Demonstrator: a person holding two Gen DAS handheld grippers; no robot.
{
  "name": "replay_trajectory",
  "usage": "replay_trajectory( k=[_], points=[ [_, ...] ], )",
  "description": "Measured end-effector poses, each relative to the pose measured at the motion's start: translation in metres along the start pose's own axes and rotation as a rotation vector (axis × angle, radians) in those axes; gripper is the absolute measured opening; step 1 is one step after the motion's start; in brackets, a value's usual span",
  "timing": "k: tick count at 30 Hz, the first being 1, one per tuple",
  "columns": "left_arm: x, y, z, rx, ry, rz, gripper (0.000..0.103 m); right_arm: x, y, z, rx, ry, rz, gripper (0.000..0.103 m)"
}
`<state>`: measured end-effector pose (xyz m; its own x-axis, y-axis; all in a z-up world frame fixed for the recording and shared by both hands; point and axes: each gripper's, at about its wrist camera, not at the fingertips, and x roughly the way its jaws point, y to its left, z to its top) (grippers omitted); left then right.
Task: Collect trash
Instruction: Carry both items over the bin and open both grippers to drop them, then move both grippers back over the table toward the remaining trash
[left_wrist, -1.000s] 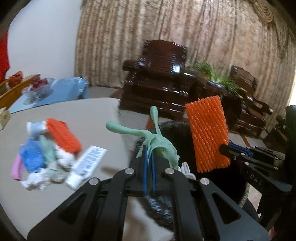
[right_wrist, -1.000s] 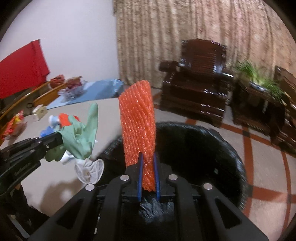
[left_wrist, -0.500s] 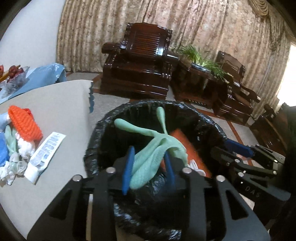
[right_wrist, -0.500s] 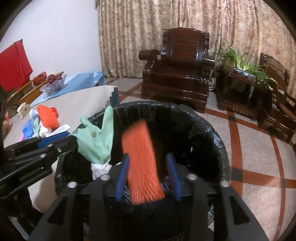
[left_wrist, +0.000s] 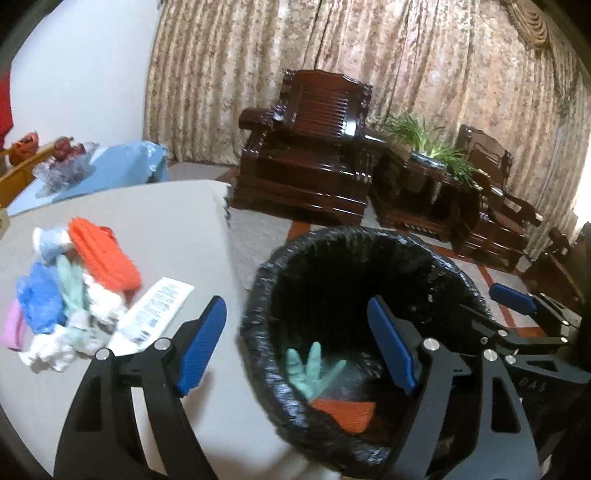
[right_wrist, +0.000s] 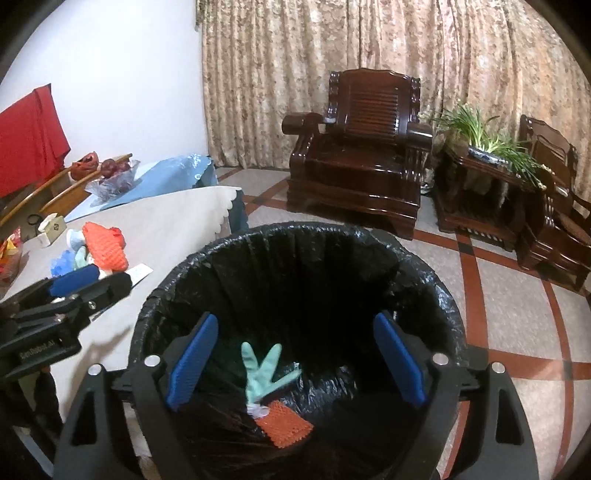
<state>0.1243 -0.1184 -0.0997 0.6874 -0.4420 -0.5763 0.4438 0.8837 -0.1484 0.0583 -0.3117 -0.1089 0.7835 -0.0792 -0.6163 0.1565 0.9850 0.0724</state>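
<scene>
- Tabletop, far left: trash pile w/ orange foam net, blue glove, white tube, crumpled tissue; all touching.
- Left tool: jaws have just been opening, now spread wide, nothing btwn them; one pad over the tabletop edge, the other over the bin.
- Black-lined bin just beside the tabletop; inside lie green glove and orange net sleeve, glove partly on the sleeve.
- Right tool: jaws also just been opening, released wide, empty, above the bin mouth.
</scene>
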Motion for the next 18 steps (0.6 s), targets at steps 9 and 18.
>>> replay_trajectory(
  k=[9, 18],
  points=[
    [-0.047, 0.060, -0.002, -0.030, -0.051, 0.189, 0.082, 0.008, 0.048, 0.012, -0.040, -0.028, 0.115, 0.089],
    [-0.080, 0.148, -0.023, -0.115, -0.030, 0.415, 0.081, 0.033, 0.155, 0.028, -0.176, -0.049, 0.281, 0.089]
  ],
)
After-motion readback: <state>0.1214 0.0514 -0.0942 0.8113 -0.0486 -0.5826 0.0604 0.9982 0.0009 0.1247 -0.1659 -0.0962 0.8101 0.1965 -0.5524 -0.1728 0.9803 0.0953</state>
